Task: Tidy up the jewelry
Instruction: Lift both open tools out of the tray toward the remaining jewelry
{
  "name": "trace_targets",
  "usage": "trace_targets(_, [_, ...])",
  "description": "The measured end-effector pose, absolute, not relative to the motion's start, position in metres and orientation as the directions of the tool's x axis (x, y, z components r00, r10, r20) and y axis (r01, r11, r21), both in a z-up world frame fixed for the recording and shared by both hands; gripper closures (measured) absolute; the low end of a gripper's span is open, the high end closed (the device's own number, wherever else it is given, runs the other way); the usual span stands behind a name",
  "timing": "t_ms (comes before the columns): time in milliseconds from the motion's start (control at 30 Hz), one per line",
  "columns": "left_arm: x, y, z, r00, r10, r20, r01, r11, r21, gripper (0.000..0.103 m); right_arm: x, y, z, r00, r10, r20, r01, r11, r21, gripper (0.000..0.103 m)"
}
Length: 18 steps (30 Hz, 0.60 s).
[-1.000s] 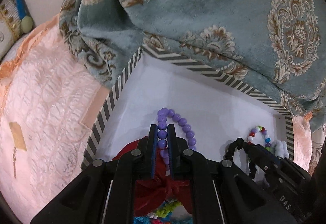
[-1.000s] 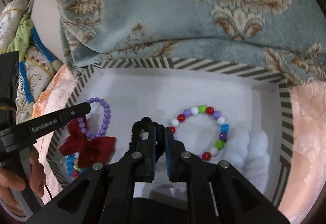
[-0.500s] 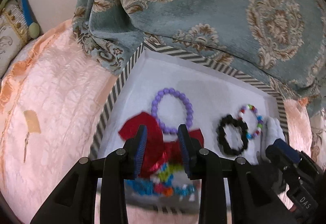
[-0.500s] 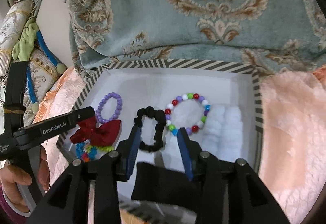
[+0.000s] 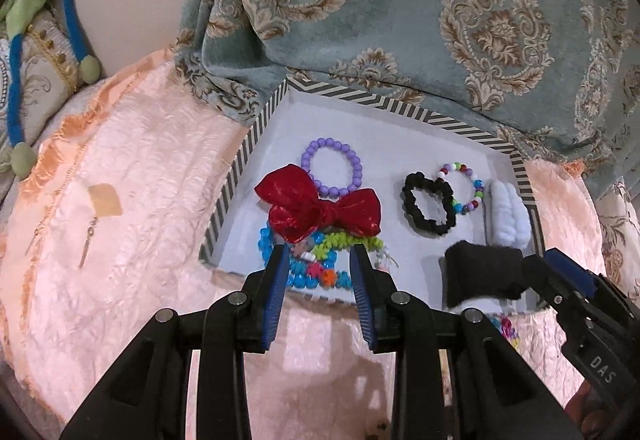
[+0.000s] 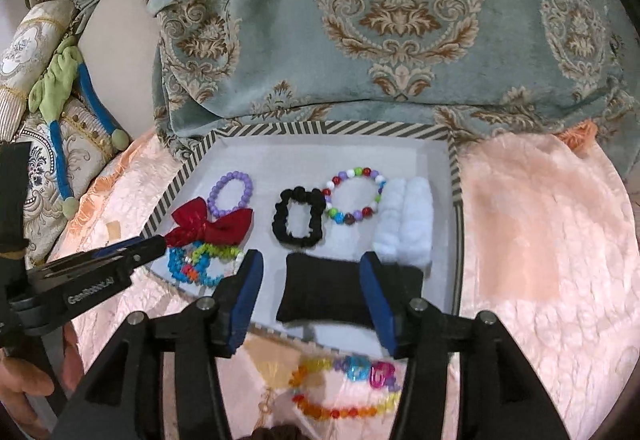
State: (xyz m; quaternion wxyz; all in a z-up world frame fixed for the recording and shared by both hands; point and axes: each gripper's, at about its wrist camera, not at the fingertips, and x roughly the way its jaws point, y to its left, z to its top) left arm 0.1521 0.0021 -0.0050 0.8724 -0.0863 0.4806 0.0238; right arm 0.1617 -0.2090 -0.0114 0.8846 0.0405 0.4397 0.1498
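A striped-rim tray (image 6: 182, 175) with a white floor sits on a peach quilted bedspread (image 6: 540, 240), its far edge tucked under a teal damask cloth (image 6: 400, 19) that overhangs the back rim. Inside the tray I see, from my left: a purple bead bracelet (image 5: 332, 173) partly covered by a red bow (image 5: 316, 213), which lies over a heap of blue and green bead strands (image 5: 312, 264); a black scrunchie (image 6: 298, 217) just touching a multicolored bead bracelet (image 6: 354, 195); then a white fluffy roll (image 6: 408, 228) against the right wall, and a black cushion (image 6: 324, 294) at the near edge. Outside the tray, on the bedspread toward me, lies a string of bright translucent beads (image 6: 348, 388) (blurred in the right wrist view); a pair of thin earrings (image 5: 88, 240) rests well to the left. My left gripper (image 5: 320, 280) hangs over the tray's near rim with its jaws apart, holding nothing, the blue-green strands showing between its pads. My right gripper (image 6: 310, 290) is spread wide and empty, the black cushion framed between its fingers; I cannot tell whether the pads touch it.
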Motion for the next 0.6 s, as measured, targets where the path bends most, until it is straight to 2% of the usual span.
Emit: trace_targets(600, [0.094,-0.010,0.016,0.573,-0.045,-0.819,-0.089,0.989,-0.116,0.089,0.104,-0.208,0.011,0.591,0.296,-0.750,-0.278,0.948,0.156,0.046])
